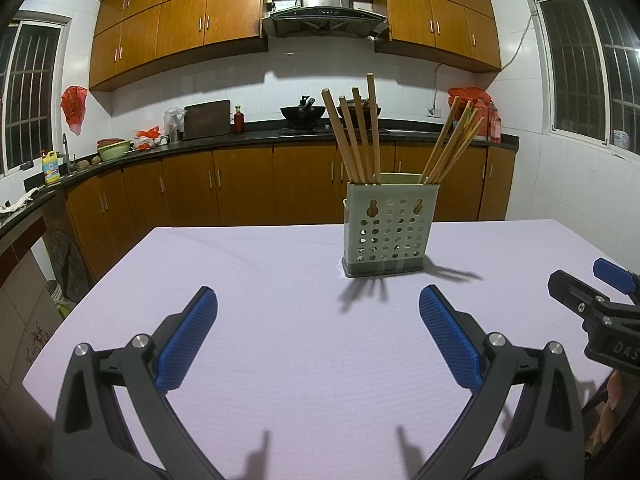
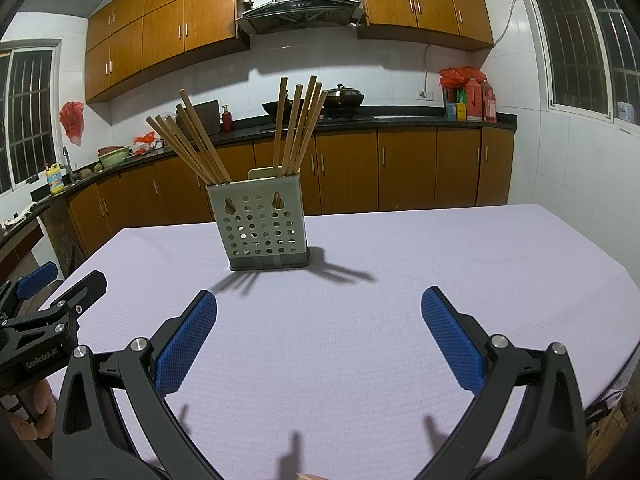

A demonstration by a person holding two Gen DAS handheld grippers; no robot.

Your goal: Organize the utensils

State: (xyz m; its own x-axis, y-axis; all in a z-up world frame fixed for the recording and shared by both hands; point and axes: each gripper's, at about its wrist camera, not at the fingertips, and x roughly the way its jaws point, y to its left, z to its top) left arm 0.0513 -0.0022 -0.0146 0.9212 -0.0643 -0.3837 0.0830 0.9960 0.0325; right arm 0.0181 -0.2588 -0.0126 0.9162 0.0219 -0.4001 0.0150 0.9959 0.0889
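A pale green perforated utensil holder (image 1: 385, 232) (image 2: 262, 228) stands upright on the lilac tablecloth (image 1: 280, 320) (image 2: 360, 320). Two bunches of wooden chopsticks lean out of it, one on its left side (image 1: 354, 136) (image 2: 188, 144) and one on its right side (image 1: 454, 144) (image 2: 298, 124). My left gripper (image 1: 318, 300) is open over bare cloth, short of the holder. My right gripper (image 2: 319, 304) is also open and holds nothing. Each gripper shows at the other view's edge, the right one (image 1: 600, 308) and the left one (image 2: 44, 312).
Behind the table runs a dark counter (image 1: 240, 138) with wooden cabinets, a wok (image 1: 303, 114), a cutting board (image 1: 207, 119) and bottles. A sink corner lies at the left (image 1: 60, 168). The table's near-left edge drops off (image 1: 36, 368). A hand shows low left (image 2: 32, 412).
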